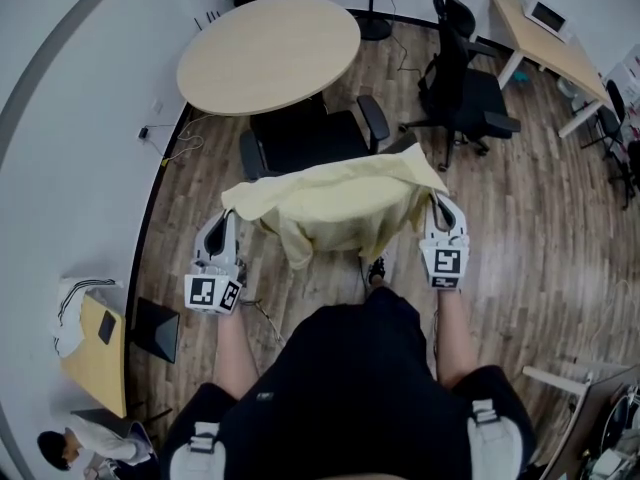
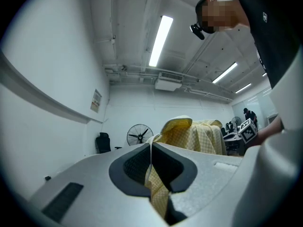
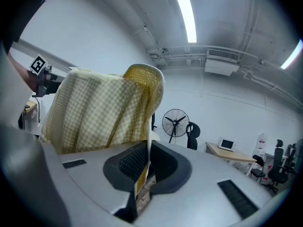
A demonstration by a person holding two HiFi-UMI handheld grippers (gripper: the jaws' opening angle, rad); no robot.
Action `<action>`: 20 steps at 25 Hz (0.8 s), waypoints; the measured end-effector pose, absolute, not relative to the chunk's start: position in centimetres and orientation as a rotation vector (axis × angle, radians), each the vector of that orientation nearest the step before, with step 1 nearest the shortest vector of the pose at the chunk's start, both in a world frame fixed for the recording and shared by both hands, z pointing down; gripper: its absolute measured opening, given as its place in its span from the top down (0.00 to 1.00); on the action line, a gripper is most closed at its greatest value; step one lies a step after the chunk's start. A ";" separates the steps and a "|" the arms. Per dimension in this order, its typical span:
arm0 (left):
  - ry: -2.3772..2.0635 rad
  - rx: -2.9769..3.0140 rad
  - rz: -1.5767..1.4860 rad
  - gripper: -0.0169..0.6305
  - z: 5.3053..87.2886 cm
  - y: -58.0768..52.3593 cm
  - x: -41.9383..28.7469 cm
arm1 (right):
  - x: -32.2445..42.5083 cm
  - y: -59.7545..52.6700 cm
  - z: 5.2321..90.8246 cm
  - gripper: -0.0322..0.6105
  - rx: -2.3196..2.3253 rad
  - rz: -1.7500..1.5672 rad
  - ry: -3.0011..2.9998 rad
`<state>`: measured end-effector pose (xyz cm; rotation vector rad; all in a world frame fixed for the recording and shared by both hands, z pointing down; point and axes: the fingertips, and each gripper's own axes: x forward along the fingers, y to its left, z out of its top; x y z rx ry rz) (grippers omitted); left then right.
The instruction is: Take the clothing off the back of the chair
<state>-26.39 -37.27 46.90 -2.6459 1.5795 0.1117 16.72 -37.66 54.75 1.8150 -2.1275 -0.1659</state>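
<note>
A pale yellow checked garment (image 1: 335, 203) hangs spread between my two grippers, above and just in front of the black office chair (image 1: 305, 138). My left gripper (image 1: 225, 230) is shut on the garment's left edge; in the left gripper view the cloth (image 2: 158, 188) runs pinched between the jaws and billows beyond them. My right gripper (image 1: 438, 215) is shut on the right edge, and in the right gripper view the cloth (image 3: 102, 112) rises from the closed jaws to the left. Most of the chair's backrest is hidden by the garment.
A round wooden table (image 1: 268, 50) stands beyond the chair. A second black office chair (image 1: 462, 86) and a long desk (image 1: 545, 43) are at the right. A white wall (image 1: 70, 118) runs along the left, with a small side table (image 1: 100, 353) near it. A floor fan (image 3: 175, 123) stands far off.
</note>
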 end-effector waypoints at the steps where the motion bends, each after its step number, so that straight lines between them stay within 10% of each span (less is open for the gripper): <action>1: 1.575 -2.649 0.115 0.96 47.0 -36.9 -26.4 | 16.7 -37.0 55.1 0.95 1.821 -0.148 -2.115; 20: 1.730 -2.612 0.284 0.96 48.4 -30.5 -31.2 | 17.0 -29.3 56.1 0.95 1.814 -0.140 -2.057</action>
